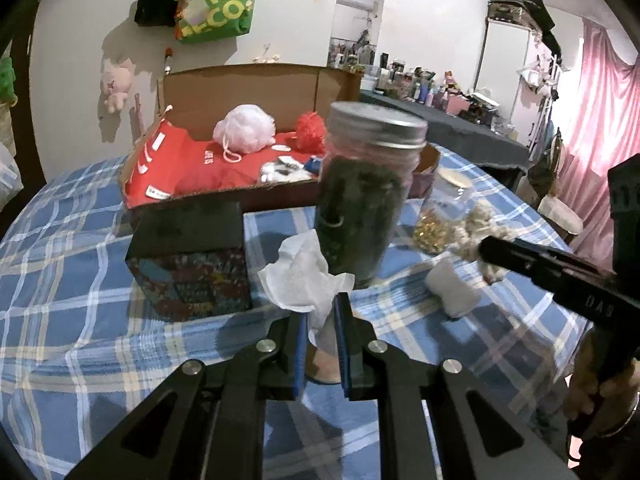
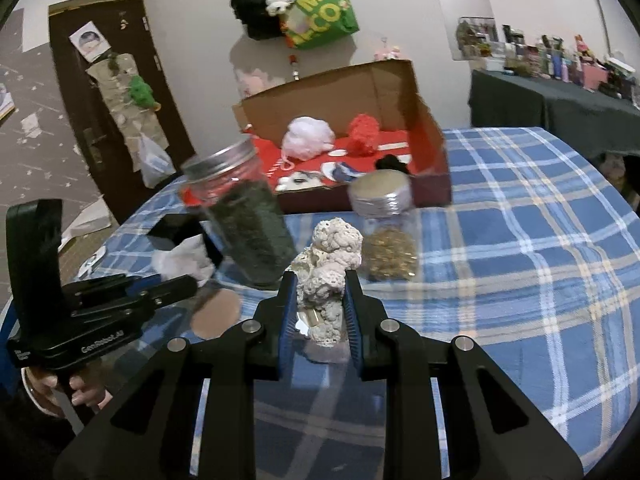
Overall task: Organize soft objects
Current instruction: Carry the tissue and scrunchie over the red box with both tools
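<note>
While both hand-held grippers clench soft things, jars stand on the plaid-clothed bench [image 2: 540,240].
Left hand-held gripper [image 1: 322,312] grasps crumpled white tissue [image 1: 304,276]; right hand-held gripper [image 2: 320,296] grasps a knobbly sponge [image 2: 328,264], both low centre; the cardboard box [image 2: 432,140] holds mesh puffs.

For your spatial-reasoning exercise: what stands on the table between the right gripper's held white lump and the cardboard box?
In the right wrist view, a small jar of gold bits stands between the white lump and the cardboard box.
</note>
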The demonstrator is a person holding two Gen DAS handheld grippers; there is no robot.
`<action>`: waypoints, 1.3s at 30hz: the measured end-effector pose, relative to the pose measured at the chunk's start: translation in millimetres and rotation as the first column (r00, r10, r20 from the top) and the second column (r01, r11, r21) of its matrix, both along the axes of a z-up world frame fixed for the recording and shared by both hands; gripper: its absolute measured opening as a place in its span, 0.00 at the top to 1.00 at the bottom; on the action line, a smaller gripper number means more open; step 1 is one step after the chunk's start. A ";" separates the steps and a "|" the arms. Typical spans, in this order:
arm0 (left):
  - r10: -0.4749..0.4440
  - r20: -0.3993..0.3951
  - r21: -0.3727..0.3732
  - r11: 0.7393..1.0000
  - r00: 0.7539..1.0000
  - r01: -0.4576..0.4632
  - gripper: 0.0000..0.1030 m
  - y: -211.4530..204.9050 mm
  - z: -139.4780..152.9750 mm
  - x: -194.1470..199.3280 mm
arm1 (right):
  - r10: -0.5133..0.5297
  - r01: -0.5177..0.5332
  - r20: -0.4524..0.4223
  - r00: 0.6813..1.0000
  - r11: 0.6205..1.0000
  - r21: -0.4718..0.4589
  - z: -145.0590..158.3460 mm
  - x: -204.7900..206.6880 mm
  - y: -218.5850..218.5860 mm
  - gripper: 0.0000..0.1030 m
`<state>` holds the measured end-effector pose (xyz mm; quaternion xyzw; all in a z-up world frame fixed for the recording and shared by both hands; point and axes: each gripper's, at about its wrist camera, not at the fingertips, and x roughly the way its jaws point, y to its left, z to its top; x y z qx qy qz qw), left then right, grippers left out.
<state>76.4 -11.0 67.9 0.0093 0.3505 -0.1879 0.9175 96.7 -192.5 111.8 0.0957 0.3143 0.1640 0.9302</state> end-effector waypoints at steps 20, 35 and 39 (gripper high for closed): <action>-0.075 0.013 -0.037 0.996 0.997 0.076 0.87 -12.3 10.7 -4.9 | 0.120 -0.120 -0.008 0.993 0.993 0.006 0.4 -1.9 33.3 0.79; 0.002 -0.039 -0.057 0.998 0.999 -0.004 0.87 29.6 4.4 -7.0 | 0.033 -0.033 -0.039 0.999 0.999 0.012 -1.6 -4.6 -4.1 0.79; 0.032 -0.049 -0.058 0.998 0.998 -0.034 0.87 45.1 4.4 -7.5 | 0.007 -0.006 -0.047 0.999 1.000 0.010 -1.0 -5.1 -14.8 0.79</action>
